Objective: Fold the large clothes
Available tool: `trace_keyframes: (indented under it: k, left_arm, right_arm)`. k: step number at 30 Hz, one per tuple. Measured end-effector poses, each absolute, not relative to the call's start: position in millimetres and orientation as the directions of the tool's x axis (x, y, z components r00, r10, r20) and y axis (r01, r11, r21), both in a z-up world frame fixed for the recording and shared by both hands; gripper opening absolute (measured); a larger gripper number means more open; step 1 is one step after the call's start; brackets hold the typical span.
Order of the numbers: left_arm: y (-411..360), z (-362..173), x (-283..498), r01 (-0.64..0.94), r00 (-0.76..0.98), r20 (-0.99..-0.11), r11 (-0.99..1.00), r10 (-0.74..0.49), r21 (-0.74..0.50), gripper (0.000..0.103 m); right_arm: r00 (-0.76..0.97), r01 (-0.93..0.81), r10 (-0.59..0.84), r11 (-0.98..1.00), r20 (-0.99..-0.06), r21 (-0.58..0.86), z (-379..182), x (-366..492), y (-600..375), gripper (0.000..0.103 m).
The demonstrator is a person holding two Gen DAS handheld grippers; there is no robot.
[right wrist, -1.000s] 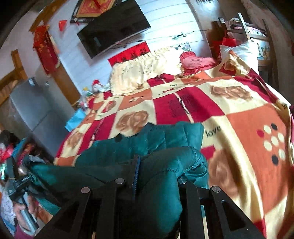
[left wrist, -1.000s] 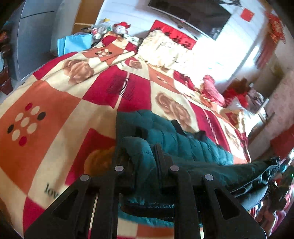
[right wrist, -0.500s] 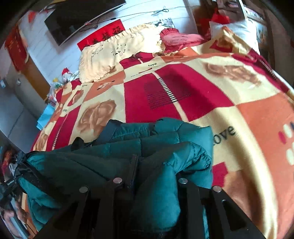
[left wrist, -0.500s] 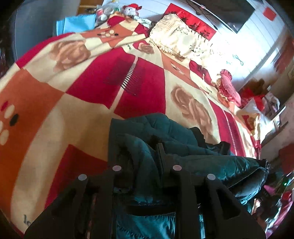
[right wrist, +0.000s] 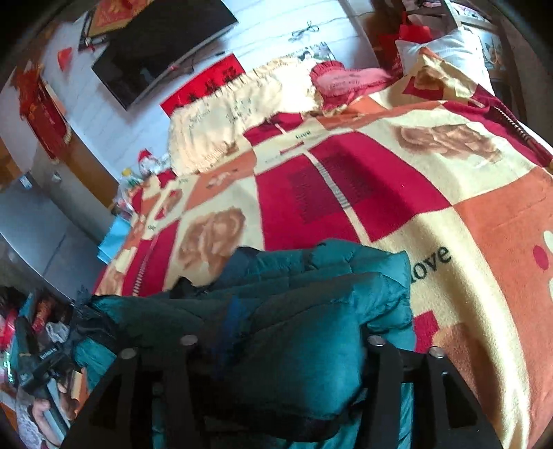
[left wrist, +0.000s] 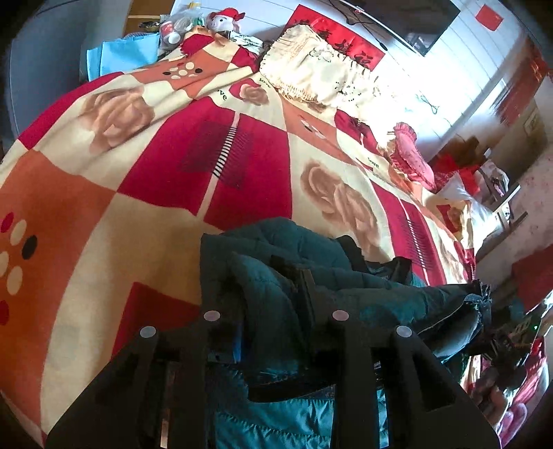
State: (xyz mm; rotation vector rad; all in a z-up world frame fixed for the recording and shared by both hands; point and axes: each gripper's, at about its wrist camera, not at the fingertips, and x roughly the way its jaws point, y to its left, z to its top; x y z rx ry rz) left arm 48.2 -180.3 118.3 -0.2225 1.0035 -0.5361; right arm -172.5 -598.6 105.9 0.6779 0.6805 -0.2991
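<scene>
A teal puffer jacket [left wrist: 273, 241] lies bunched on the near part of a bed, over a red, orange and cream blanket [left wrist: 155, 172]. My left gripper [left wrist: 262, 286] still pinches a thick fold of it, and its jaws are opening slightly. In the right wrist view the same jacket [right wrist: 345, 266] bulges up between the fingers of my right gripper [right wrist: 280, 335]. Those jaws are opening and stand wide, with the padding loose between them and the fingertips hidden under it. The jacket's far hem hangs off the bed's edge.
A cream fringed pillow [left wrist: 318, 72] and a pink heart cushion [left wrist: 411, 159] lie at the head of the bed. A plush toy [left wrist: 224, 17] and clutter sit at the far corner. A dark screen [right wrist: 162, 45] hangs on the wall. Blanket [right wrist: 380, 193] stretches beyond the jacket.
Both grippers have moved forward and down over the bed with the jacket, which now rests lower on the blanket. The right jaws have spread wide; the left ones have parted a little.
</scene>
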Motion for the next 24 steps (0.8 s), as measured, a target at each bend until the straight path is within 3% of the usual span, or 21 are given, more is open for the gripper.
trace_keyframes:
  k: [7,9,11,12,18,24]
  left_arm:
    - [-167,123,59,0.267,0.380,-0.711,0.806,-0.592,-0.528,0.031]
    - [-162,126,58,0.247,0.397,-0.696,0.800,-0.598,-0.547,0.041]
    - [-153,138,52,0.242,0.476,-0.665,0.813,-0.575,-0.530,0.072]
    - [-149,145,49,0.248,0.513,-0.638,0.811,-0.574,-0.530,0.076]
    - [-149,154,30,0.301,0.552,-0.614,0.821,-0.564,-0.485,0.077]
    - [-189,128,11,0.353,0.550,-0.673,0.868,-0.495,-0.349,0.077]
  right_arm:
    - [0.761,0.458,-0.054,0.750,-0.647,0.477,119,-172,-597,0.064]
    - [0.777,0.457,-0.054,0.734,-0.627,0.503,122,-175,-600,0.067]
    - [0.797,0.449,-0.057,0.722,-0.601,0.526,127,-179,-601,0.068]
    - [0.808,0.445,-0.068,0.722,-0.586,0.530,130,-182,-601,0.068]
    - [0.862,0.413,-0.150,0.762,-0.484,0.500,164,-201,-593,0.073]
    - [0.810,0.292,-0.048,0.897,-0.584,0.331,160,-165,-524,0.073]
